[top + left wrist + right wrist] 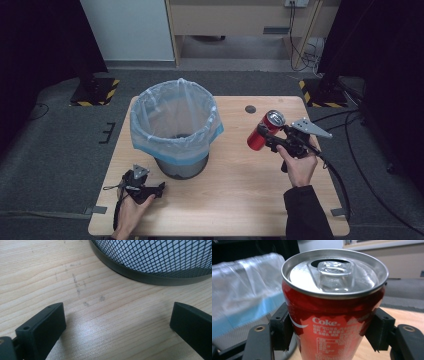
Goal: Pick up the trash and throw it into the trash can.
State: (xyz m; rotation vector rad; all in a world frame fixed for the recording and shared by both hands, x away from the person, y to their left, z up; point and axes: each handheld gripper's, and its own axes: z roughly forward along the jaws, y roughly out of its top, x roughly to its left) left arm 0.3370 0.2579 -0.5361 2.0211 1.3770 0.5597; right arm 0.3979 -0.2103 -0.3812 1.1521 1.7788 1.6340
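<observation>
Closest to us, our left gripper (161, 187) rests wide open on the table (240, 200) beside the lined mesh bin (176, 125). Our right gripper (265, 134) clamps the opened red can (265, 131) mid-body, aloft right of the bin; likely light, thin-walled, slippery, so we squeeze gently.

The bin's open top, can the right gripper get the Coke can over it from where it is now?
Probably yes. The right gripper holds the Coke can up beside the bin, and nothing stands between them.
</observation>
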